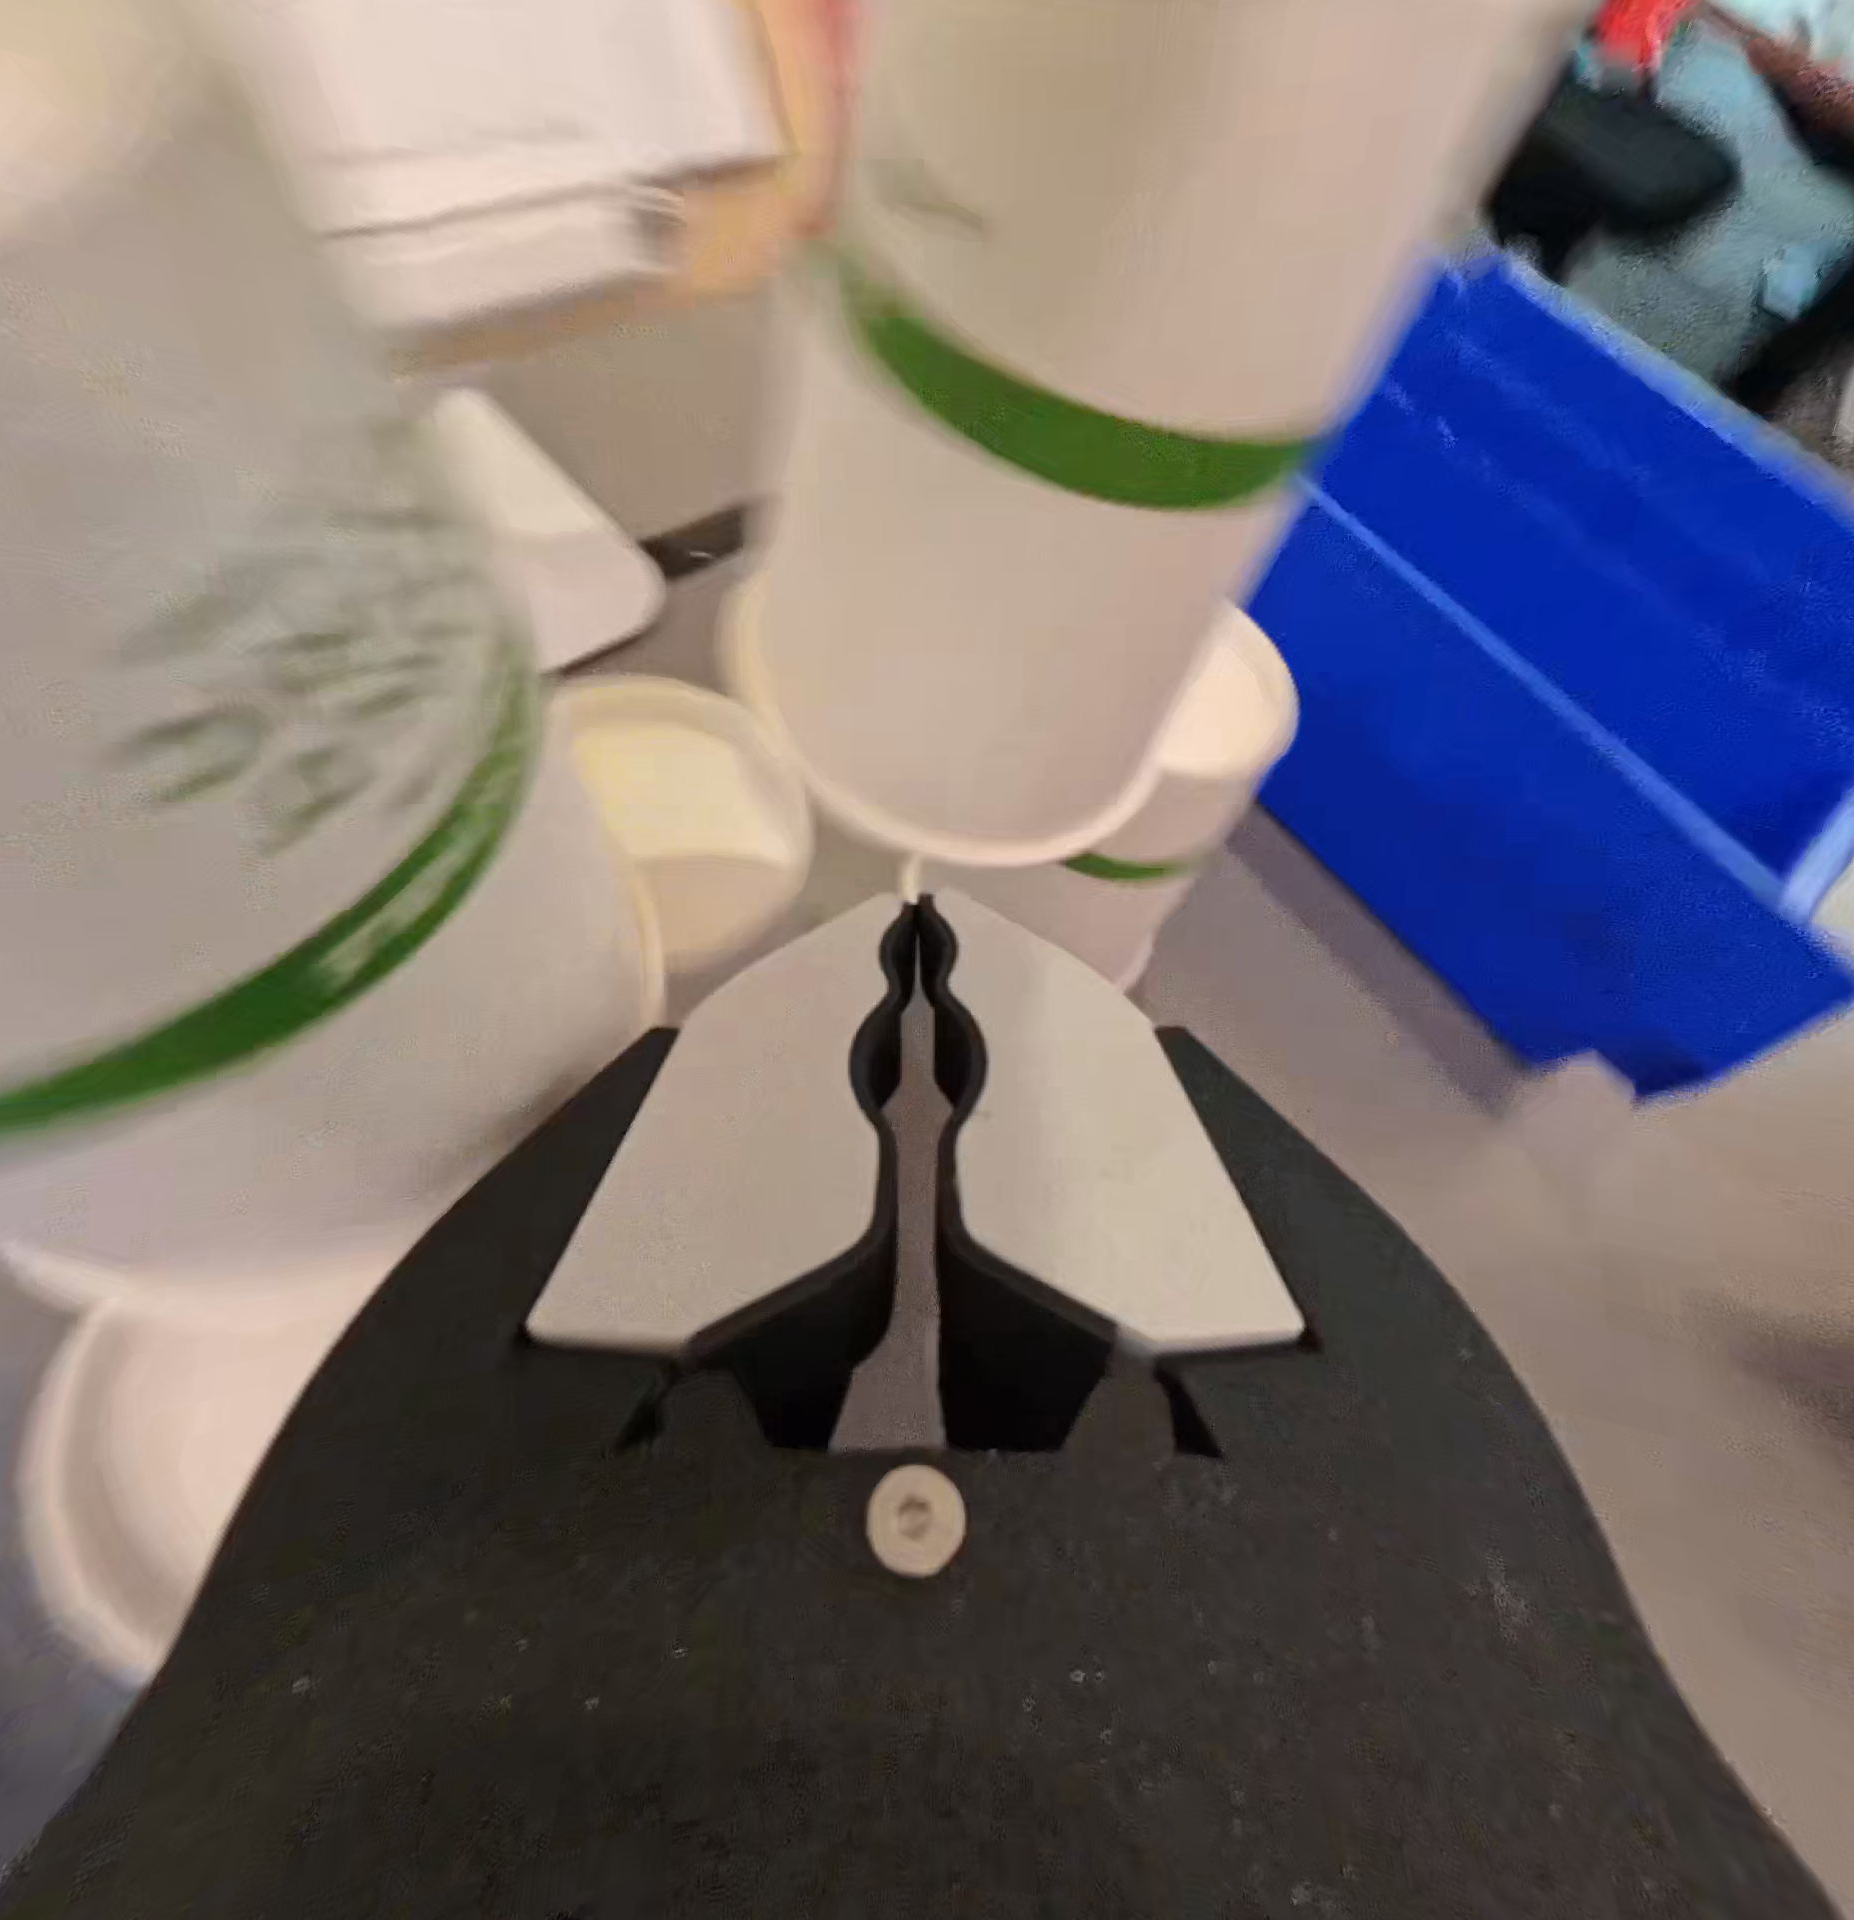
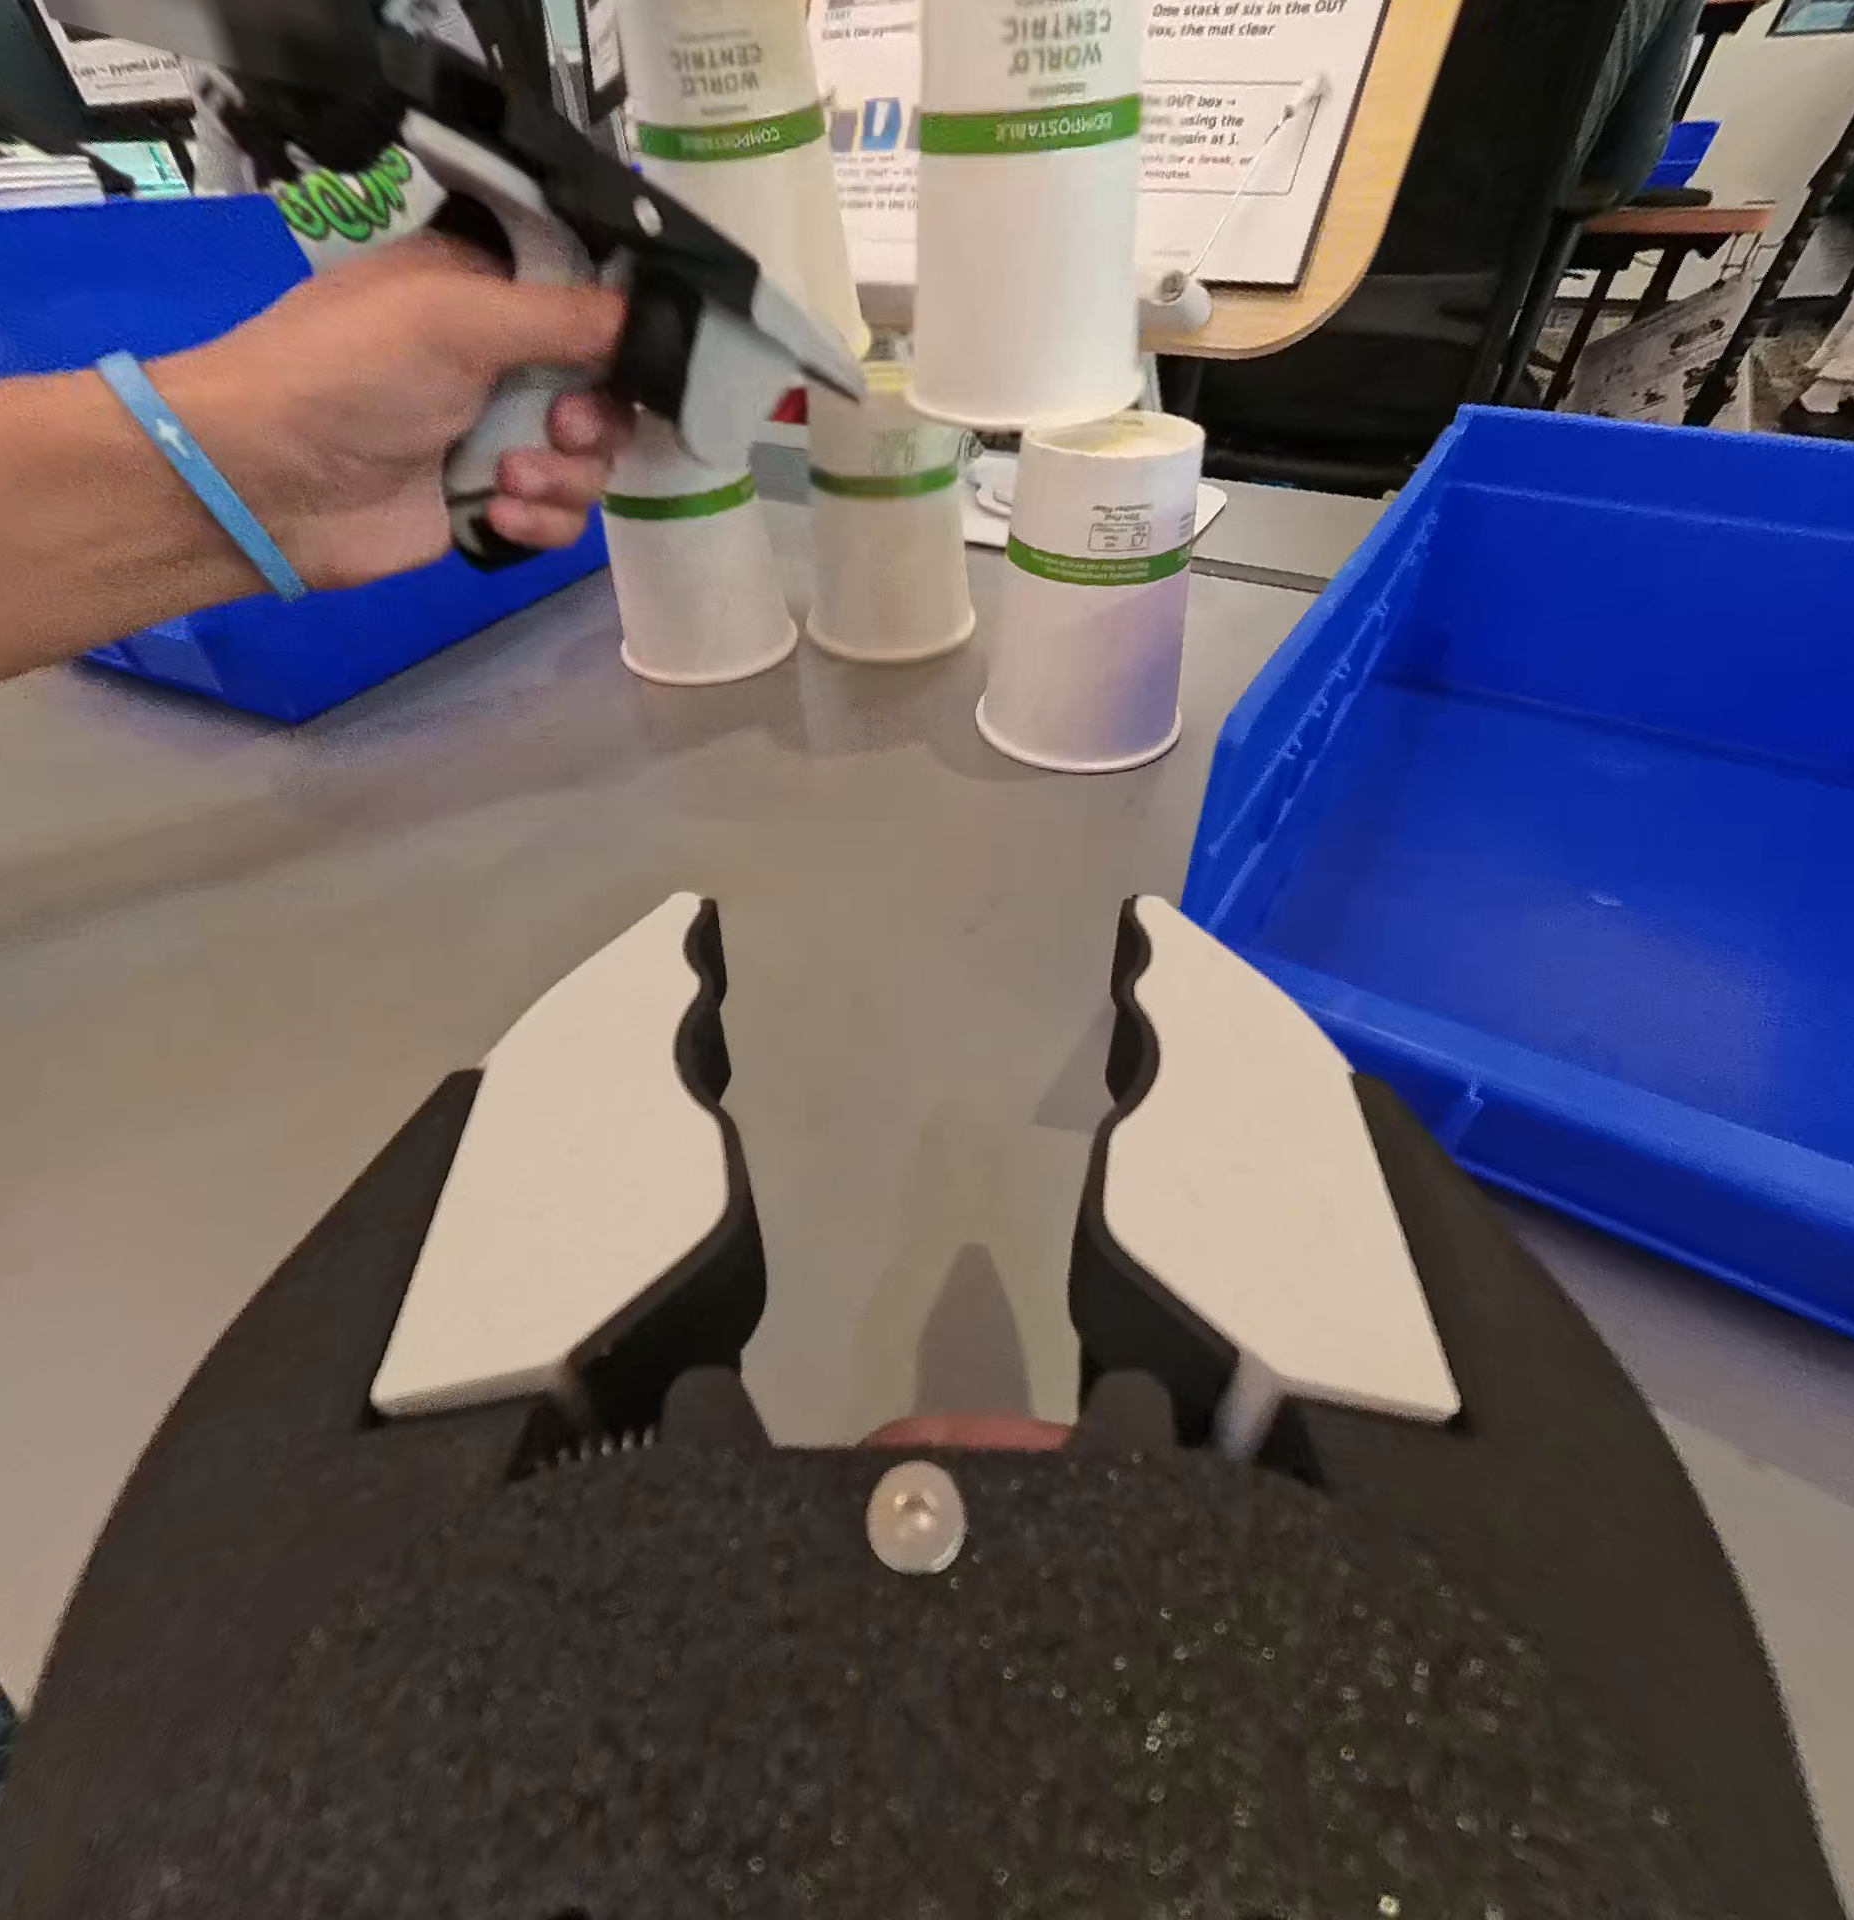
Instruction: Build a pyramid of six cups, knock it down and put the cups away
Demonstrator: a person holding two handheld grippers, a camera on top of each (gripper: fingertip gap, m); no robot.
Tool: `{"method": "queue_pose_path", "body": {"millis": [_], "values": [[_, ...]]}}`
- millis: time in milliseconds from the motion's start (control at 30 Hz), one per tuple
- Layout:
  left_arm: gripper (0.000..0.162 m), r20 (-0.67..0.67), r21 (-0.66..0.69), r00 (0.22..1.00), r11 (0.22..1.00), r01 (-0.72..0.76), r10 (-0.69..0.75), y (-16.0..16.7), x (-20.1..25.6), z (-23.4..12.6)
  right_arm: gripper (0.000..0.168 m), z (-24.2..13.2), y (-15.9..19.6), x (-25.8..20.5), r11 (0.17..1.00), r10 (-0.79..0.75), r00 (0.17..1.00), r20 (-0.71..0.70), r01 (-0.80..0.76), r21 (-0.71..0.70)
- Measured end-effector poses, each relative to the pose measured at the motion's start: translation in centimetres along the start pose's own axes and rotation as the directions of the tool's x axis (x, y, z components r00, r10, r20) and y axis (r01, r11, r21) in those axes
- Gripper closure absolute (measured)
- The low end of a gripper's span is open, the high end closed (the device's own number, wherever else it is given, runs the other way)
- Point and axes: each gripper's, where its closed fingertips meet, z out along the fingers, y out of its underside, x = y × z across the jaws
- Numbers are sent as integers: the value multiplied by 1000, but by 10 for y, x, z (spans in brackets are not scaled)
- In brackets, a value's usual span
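Grey table (image 2: 487, 831), cups (image 2: 1089, 603) beside blue bin (image 2: 1525, 831)

Smooth grey counter (image 2: 487, 883), faintly glossy. Directly on it: three white paper cups with green bands, all upside down, rims on the surface. Left cup (image 2: 699, 582) and middle cup (image 2: 890, 561) just beside each other; right cup (image 2: 1094, 613) set a little apart, nearer the camera (its upturned base showing). Blue plastic bin (image 2: 1588, 831) on the right side, open. Second blue bin (image 2: 279, 634) on the left, farther back.
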Motion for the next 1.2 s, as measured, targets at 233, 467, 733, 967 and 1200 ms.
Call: {"method": "queue_pose_path", "body": {"millis": [233, 467, 733, 967, 1200], "values": [[162, 332, 84, 925, 970, -226, 187, 49, 0, -116, 97, -3, -2, -9, 1000, -28, 999, 19, 28, 4], [131, 183, 105, 981, 993, 43, -62, 159, 65, -210, 97, -3, -2, -19, 1000, -30, 999, 42, 30, 2], [81, -52, 122, 956, 948, 294, -290, 209, 98, -213, 98, -2, 0, -23, 999, -46, 998, 47, 46, -2], [74, -35, 105, 960, 954, 281, -279, 213, 94, -209, 97, -2, 0, -22, 998, -60, 997, 38, 60, 8], [73, 48, 139, 985, 977, 160, -168, 207, 94, -216, 97, -2, 0, -26, 997, -73, 996, 50, 72, 10]]}}
